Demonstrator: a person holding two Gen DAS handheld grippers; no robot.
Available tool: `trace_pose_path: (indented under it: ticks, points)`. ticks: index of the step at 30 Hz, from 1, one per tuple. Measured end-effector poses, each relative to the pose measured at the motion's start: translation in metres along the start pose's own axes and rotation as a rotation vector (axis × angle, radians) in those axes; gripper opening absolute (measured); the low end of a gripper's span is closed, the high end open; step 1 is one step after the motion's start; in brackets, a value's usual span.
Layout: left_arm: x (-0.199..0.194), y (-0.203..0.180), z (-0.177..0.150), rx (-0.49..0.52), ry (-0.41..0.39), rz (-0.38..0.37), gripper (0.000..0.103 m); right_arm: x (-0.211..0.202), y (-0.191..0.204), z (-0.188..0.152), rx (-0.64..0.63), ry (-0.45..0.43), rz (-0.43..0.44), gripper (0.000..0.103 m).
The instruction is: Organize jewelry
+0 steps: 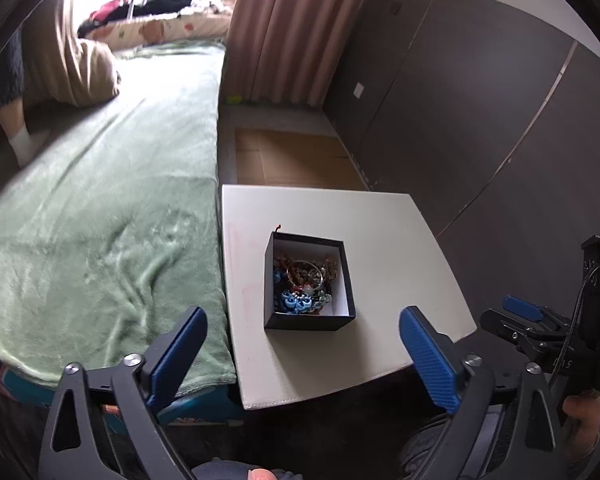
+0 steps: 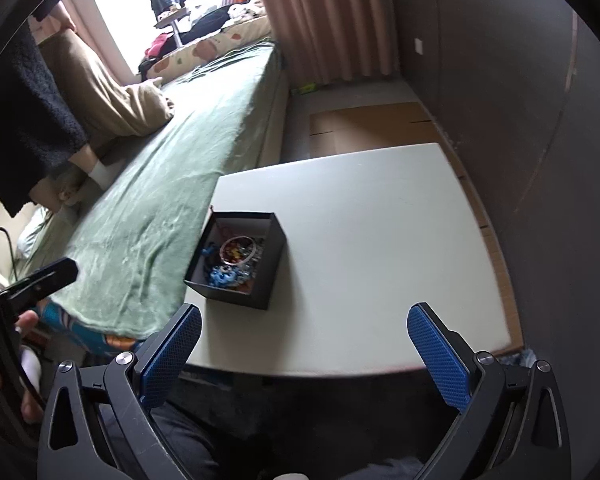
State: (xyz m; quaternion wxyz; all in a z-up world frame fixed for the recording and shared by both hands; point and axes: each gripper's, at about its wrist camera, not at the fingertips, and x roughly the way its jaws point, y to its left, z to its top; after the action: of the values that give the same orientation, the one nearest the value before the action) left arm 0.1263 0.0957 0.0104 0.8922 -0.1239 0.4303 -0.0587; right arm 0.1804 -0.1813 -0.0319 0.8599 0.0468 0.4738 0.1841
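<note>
Jewelry [image 1: 306, 282] lies heaped in a small black box [image 1: 308, 322] that stands open on the white desk [image 1: 400, 248], near the desk's edge by the green-covered bed [image 1: 112, 208]. Nothing else lies loose on the desk, so the gathering step looks done. Both tools hang short of the box, apart from it: the left hand-held gripper [image 1: 302, 350] has its jaws spread wide and empty, and so has the right hand-held gripper [image 2: 304, 350]. Next comes, I judge, closing the box, though no lid is in view.
</note>
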Motion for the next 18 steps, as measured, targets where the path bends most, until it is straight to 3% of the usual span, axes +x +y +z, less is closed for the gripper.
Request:
trace_pose_path:
  ticks: [7, 18]
  points:
    - [-0.021, -0.02, -0.018, 0.064, -0.07, 0.005, 0.102, -0.028, -0.009, -0.02, -0.002, -0.043, -0.04, 0.103]
    - [-0.048, -0.032, -0.053, 0.079, -0.19, 0.038, 0.102, -0.063, -0.018, -0.046, 0.015, -0.135, -0.087, 0.103]
